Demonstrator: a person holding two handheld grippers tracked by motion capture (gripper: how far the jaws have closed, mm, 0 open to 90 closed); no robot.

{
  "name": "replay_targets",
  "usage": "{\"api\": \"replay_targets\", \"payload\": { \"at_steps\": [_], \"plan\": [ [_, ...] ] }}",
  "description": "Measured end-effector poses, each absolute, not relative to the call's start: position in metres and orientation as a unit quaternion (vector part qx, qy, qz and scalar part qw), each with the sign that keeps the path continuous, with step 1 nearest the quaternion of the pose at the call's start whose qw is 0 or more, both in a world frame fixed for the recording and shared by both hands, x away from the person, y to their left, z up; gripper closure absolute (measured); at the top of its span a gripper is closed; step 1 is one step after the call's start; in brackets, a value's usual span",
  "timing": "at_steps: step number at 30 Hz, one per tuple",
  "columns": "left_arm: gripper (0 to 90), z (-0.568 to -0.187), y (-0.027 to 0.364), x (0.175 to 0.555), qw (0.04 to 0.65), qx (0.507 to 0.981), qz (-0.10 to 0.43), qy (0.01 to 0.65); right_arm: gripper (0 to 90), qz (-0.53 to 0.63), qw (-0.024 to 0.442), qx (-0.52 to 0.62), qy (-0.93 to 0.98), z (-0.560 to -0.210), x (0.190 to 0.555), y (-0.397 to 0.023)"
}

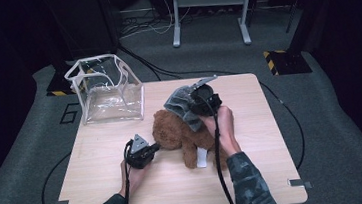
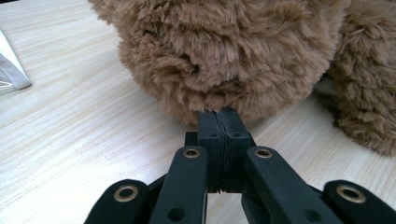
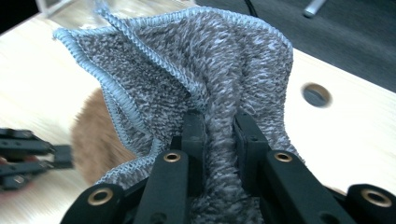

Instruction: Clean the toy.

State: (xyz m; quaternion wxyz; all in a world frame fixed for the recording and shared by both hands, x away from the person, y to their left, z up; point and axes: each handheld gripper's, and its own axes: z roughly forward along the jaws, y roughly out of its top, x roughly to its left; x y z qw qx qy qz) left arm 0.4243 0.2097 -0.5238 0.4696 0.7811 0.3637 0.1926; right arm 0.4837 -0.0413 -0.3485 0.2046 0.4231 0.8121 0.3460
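A brown plush bear [image 1: 182,134] lies in the middle of the wooden table [image 1: 266,174]. My right gripper [image 1: 192,103] hangs just above the bear's far side, shut on a grey knitted cloth [image 1: 180,104]. In the right gripper view a fold of the cloth [image 3: 196,60] is pinched between the pads and fans out above them, with brown fur [image 3: 91,135] below. My left gripper [image 1: 154,147] lies low on the table at the bear's left side. Its jaws are shut, and the fingertips [image 2: 208,122] press into the bear's fur [image 2: 233,51].
A clear plastic bag [image 1: 107,91] with white edging stands open at the table's back left; its corner [image 2: 11,70] lies near my left gripper. A white tag [image 1: 202,157] hangs from the bear. A round hole [image 3: 316,94] is in the tabletop. Cables run across the floor behind.
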Motion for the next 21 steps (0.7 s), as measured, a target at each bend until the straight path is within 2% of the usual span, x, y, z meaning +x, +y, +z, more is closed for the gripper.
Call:
{"api": "replay_targets", "payload": {
  "at_steps": [13, 17, 21],
  "plan": [
    [89.3, -0.524, 0.209, 0.424, 0.470, 0.781, 0.193, 0.364, 77.1, 0.338, 0.167, 0.380, 0.845, -0.371, 0.491, 0.026],
    [89.3, -0.524, 0.210, 0.425, 0.467, 0.784, 0.195, 0.360, 77.2, 0.301, 0.179, 0.372, 0.860, -0.391, 0.497, 0.031],
    [89.3, -0.524, 0.209, 0.424, 0.470, 0.781, 0.192, 0.364, 77.2, 0.290, 0.182, 0.383, 0.858, -0.389, 0.495, 0.022]
  ]
}}
